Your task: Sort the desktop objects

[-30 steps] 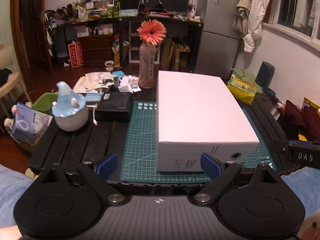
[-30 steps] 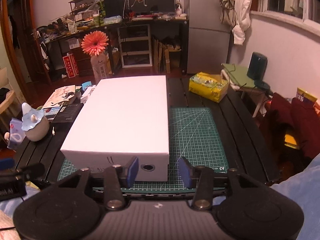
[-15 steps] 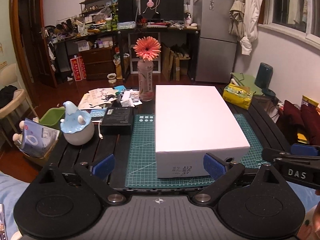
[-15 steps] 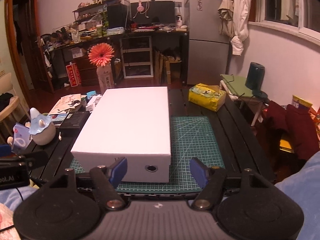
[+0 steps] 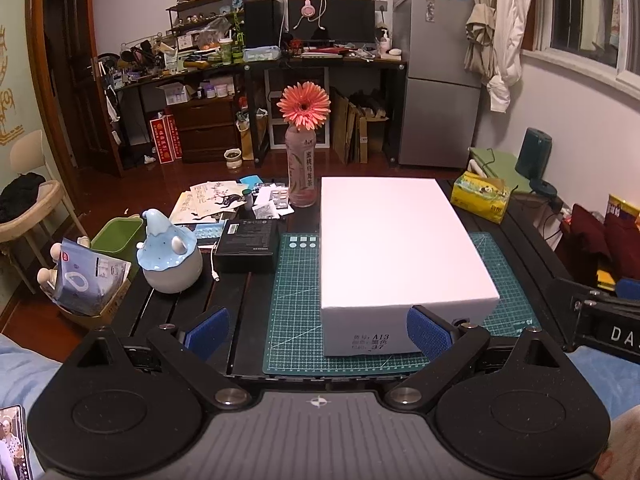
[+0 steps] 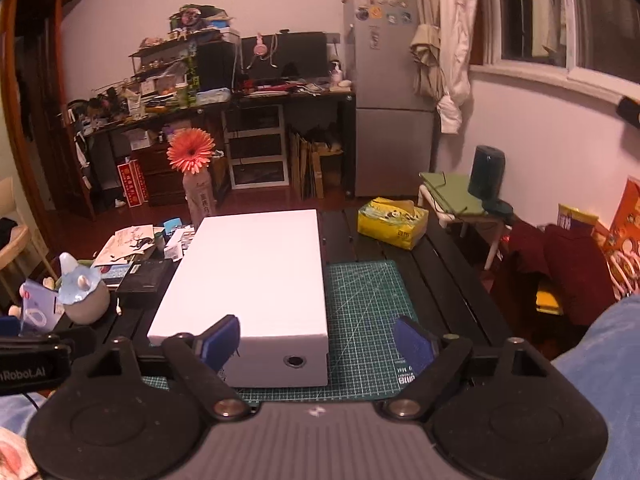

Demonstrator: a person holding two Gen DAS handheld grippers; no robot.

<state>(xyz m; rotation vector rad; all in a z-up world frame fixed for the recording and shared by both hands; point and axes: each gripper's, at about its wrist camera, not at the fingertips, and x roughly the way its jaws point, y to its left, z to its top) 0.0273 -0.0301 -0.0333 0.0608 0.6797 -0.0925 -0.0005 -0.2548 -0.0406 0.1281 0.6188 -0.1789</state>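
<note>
A closed white box (image 5: 396,244) lies on a green cutting mat (image 5: 296,304) on the black table; it also shows in the right wrist view (image 6: 256,272). Left of it are a black box (image 5: 248,245), a blue and white ceramic figure (image 5: 170,258), loose papers (image 5: 212,200) and a bottle holding an orange flower (image 5: 303,168). A yellow tissue pack (image 6: 392,222) sits at the far right. My left gripper (image 5: 318,334) is open and empty, held back from the table's near edge. My right gripper (image 6: 318,346) is open and empty too, in front of the white box.
A green bin (image 5: 116,236) and a carton with a blue packet (image 5: 86,280) stand off the table's left side. A low stool with a dark speaker (image 6: 486,178) stands at the right. Shelves and a fridge (image 5: 436,64) line the far wall.
Both grippers have pulled back and risen, so the table looks farther away. The right gripper's jaws have opened wider. Nothing on the table has moved.
</note>
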